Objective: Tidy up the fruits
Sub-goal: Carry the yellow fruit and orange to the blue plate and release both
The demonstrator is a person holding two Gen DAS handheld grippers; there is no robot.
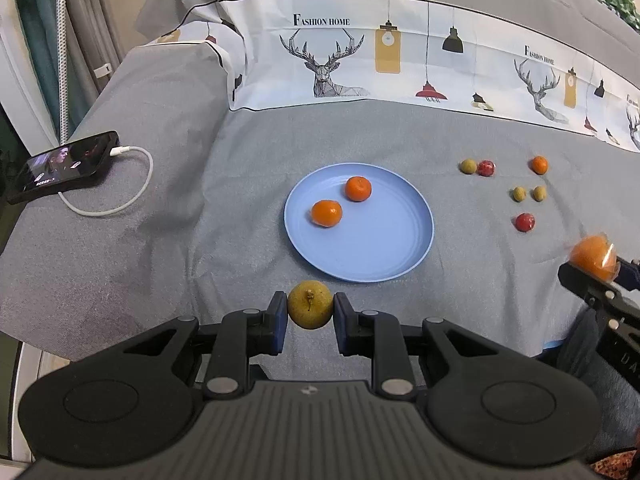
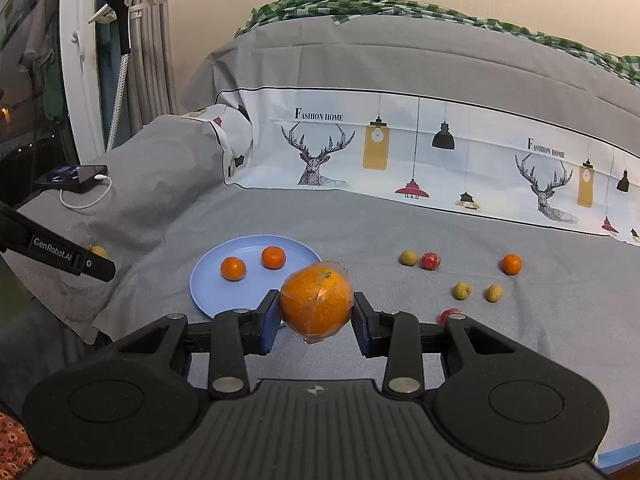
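Note:
My left gripper (image 1: 310, 312) is shut on a small yellow-green fruit (image 1: 310, 309), held just in front of the near rim of the blue plate (image 1: 384, 248). Two tangerines (image 1: 327, 213) (image 1: 358, 188) lie on that plate. My right gripper (image 2: 316, 312) is shut on a plastic-wrapped orange (image 2: 316, 304), held above the bed near the plate (image 2: 216, 292); the wrapped orange (image 1: 592, 258) also shows at the right edge of the left wrist view. Loose on the grey bedspread to the right lie a tangerine (image 1: 539, 165), two red fruits (image 1: 485, 168) (image 1: 525, 222) and three yellow-green fruits (image 1: 468, 166) (image 1: 519, 194) (image 1: 539, 193).
A phone (image 1: 64, 166) with a white charging cable (image 1: 132, 184) lies on the grey pillow at the left. A folded printed quilt (image 1: 400, 64) runs along the back of the bed. A curtain and a white frame (image 2: 80, 60) stand at the far left.

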